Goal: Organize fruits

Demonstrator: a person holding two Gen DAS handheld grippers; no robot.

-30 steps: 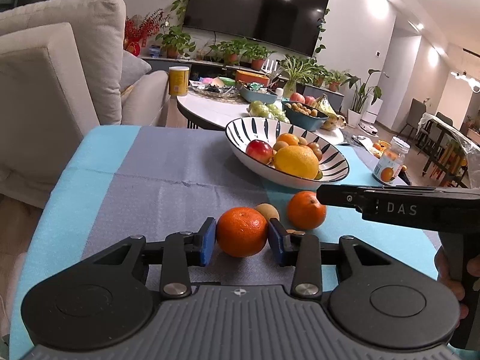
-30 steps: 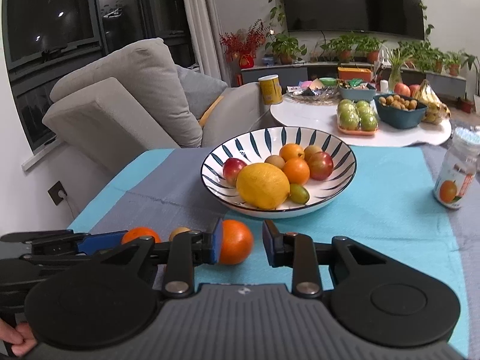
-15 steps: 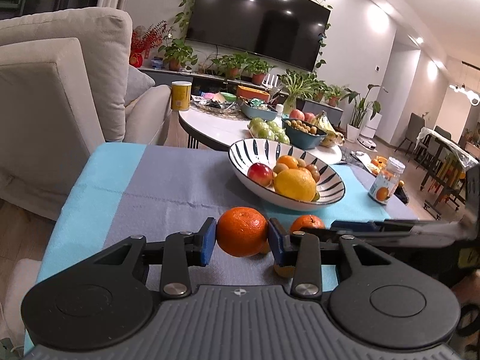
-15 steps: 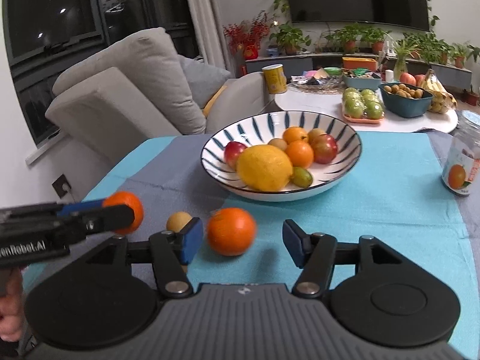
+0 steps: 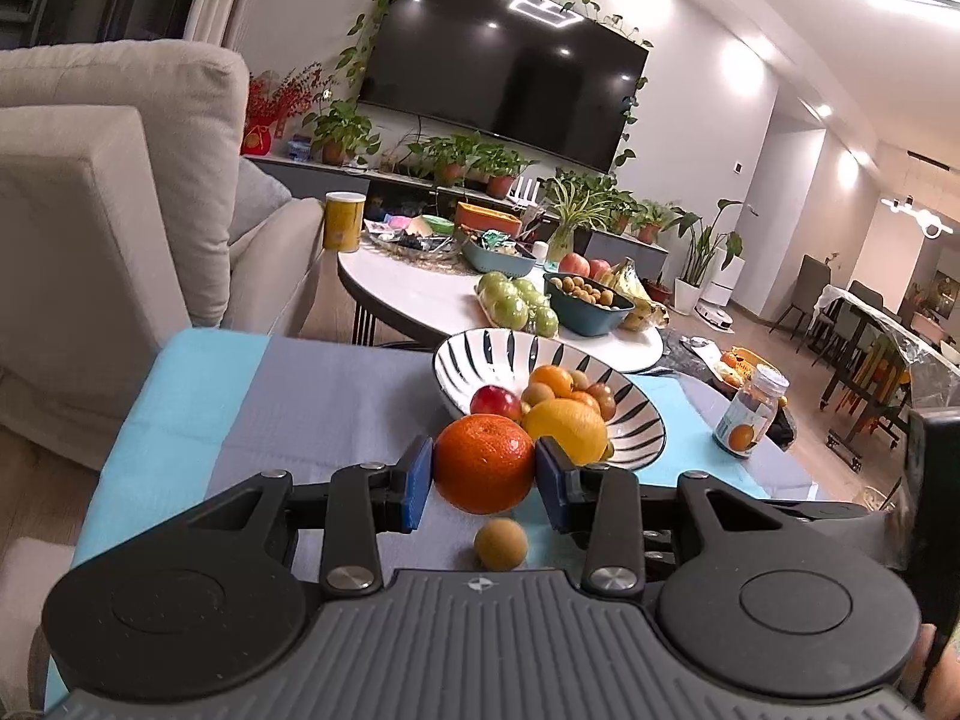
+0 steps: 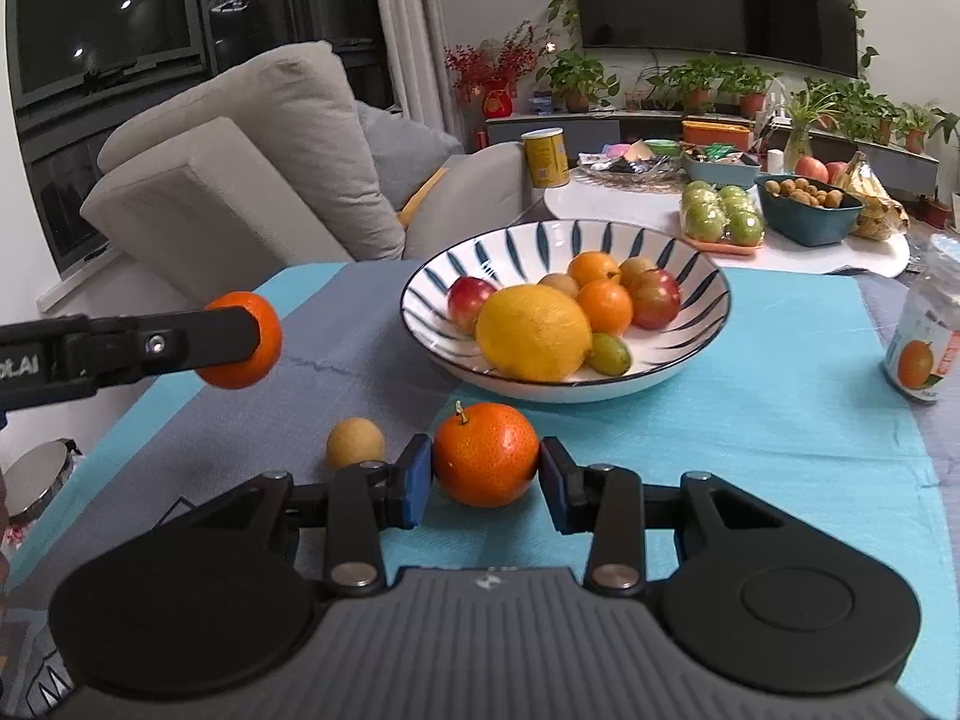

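Note:
My left gripper is shut on an orange and holds it above the grey-and-blue cloth, in front of the striped bowl. The right wrist view shows that same orange in the air at the left, gripped by the left gripper. My right gripper has its blue pads against both sides of a second orange, which rests on the cloth. A small tan round fruit lies loose beside it. The bowl holds a lemon, apples, oranges and smaller fruit.
A glass jar with an orange label stands on the cloth at the right. Behind is a white coffee table with green apples, a teal bowl and bananas. A beige sofa stands at the left.
The left gripper has lifted its orange off the cloth. The right gripper's jaws spread wide, then closed in around the second orange.

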